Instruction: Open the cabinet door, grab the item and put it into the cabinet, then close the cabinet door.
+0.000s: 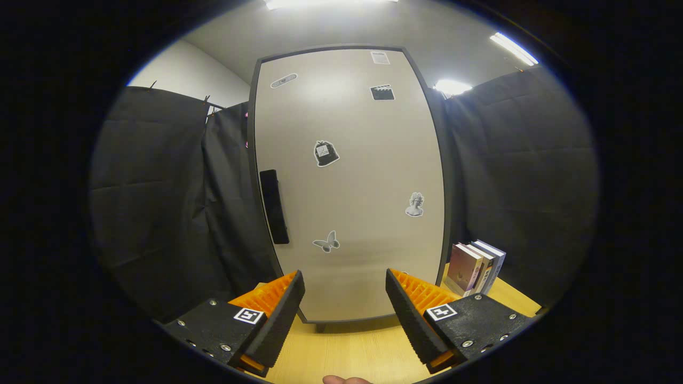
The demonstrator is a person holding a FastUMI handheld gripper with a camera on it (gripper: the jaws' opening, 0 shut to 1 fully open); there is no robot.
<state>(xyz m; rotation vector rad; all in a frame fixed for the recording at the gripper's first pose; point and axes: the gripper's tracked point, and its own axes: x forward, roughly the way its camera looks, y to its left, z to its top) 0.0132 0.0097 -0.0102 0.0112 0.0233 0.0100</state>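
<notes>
Gripper fingers apart (empty), cabinet door ahead.

Black cloth hangs beyond the fingers on both sides, a wooden tabletop lies beneath them, ceiling lights glow overhead.

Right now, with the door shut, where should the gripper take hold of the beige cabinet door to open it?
Likely the black vertical handle near the left edge of the beige cabinet door. It is a narrow upright bar, so the open gripper, now empty short of the door, should come straight on, one finger to each side, then pull.
</notes>
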